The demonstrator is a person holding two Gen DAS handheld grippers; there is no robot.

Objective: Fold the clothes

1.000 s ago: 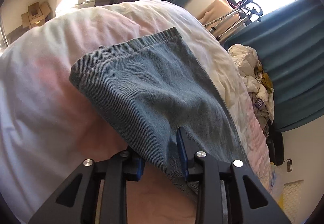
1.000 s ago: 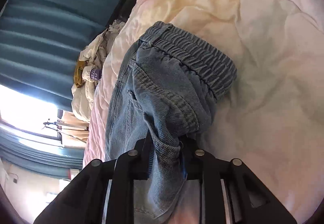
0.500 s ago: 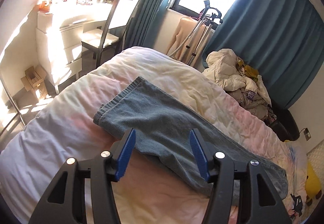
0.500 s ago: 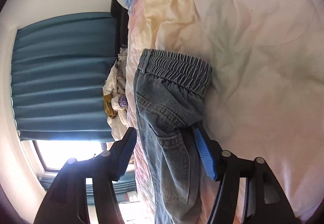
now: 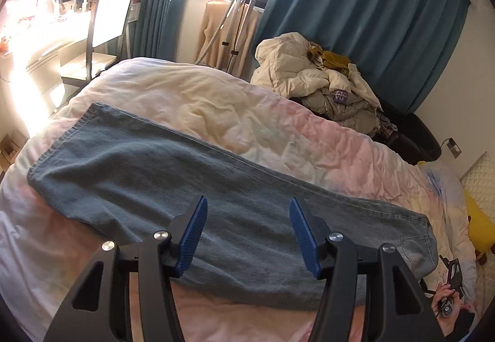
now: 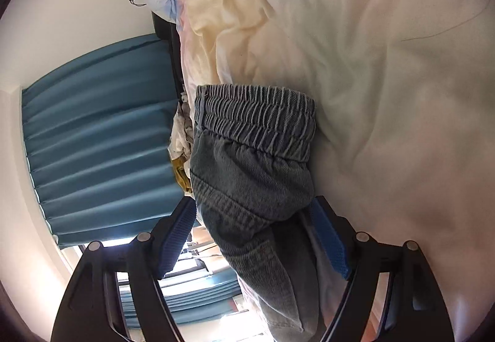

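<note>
The jeans (image 5: 198,187) lie stretched out along the near side of the bed (image 5: 278,131), folded lengthwise so one leg covers the other, on a rumpled cream and pink duvet (image 5: 216,107). In the left wrist view the leg hems sit at the far left and the waist end, with a back pocket showing, at the near right.

The left tongs (image 5: 247,230) hover over the middle of the jeans with the blue pads wide apart and nothing between them; whether they touch the denim cannot be told.

In the right wrist view the right tongs (image 6: 256,237) are also spread wide. The bunched seat and the gathered elastic waistband (image 6: 253,113) of the jeans sit in the gap between the pads, but neither pad presses on the cloth, so nothing is gripped.

Beyond the bed, to the far right, a heap of pale clothes (image 5: 321,85) rests on a dark seat in front of teal curtains (image 5: 371,11). A garment steamer stand (image 5: 244,2) is by the window, and a white chair (image 5: 108,17) is at the far left. A hand (image 5: 448,308) holding a small dark device shows at the near right edge.
</note>
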